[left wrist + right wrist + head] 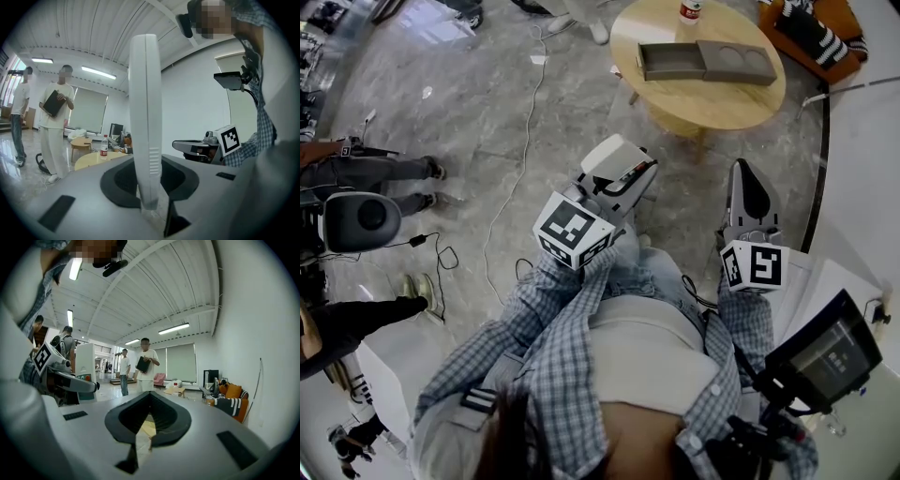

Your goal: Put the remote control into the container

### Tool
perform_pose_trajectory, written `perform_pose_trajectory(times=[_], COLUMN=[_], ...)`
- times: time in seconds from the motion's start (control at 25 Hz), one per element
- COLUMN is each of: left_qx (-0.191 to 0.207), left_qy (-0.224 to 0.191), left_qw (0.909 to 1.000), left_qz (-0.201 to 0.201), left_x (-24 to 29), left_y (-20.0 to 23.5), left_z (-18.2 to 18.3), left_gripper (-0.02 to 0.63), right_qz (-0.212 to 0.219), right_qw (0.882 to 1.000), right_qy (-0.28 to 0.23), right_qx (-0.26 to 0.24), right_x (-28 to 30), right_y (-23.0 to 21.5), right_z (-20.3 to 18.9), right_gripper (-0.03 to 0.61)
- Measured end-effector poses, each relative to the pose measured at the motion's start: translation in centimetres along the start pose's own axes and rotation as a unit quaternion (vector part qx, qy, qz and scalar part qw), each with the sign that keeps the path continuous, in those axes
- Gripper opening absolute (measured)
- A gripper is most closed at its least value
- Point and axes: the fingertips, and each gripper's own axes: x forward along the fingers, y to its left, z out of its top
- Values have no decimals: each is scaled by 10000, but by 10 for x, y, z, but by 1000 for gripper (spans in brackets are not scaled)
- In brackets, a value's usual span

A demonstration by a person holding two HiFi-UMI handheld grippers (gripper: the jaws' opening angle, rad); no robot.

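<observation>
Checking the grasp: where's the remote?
The remote sits in the left gripper, mid-frame in the left gripper view; in the head view, short of the table with the container.

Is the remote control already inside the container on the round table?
No, the remote control stands clamped upright in the left gripper, well apart from the container on the round table.

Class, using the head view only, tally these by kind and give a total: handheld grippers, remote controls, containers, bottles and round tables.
Grippers: 2 (left gripper, right gripper)
Remote control: 1, held in the left gripper
Container: 1, grey, on the table
Bottle: 1, on the table
Round table: 1
Total: 6
</observation>
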Motion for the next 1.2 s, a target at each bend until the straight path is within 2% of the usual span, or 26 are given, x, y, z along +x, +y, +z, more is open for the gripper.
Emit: perform_pose_trajectory(times=[0.12,0.28,0.48,0.6,0.72,0.88,1.2], left_qx=[-19,-52,-151,-125,-86,-66,-154], left_qy=[20,61,17,-31,-50,29,115], left_qw=[10000,10000,9998,9996,9995,9993,9988], left_qz=[-8,-56,-147,-238,-294,-355,-449], left_x=[4,22,73,78,84,112,137], left_y=[3,17,23,32,41,44,86], left_z=[-2,-6,-10,-9,0,7,13], left_gripper=[100,100,100,100,100,100,100], right_qz=[-17,-77,-171,-178,-202,-238,-198], right_qw=[9997,10000,9998,9998,9998,9997,9998], right_qy=[5,-7,-33,-39,-10,-68,-24], right_qx=[224,46,17,-38,-22,11,56], right_x=[5,21,35,44,57,70,118], right_y=[-3,-15,-56,-54,-55,-80,-85], right_z=[-1,-1,-12,-20,-8,-7,-2], right_gripper=[6,6,6,6,6,6,6])
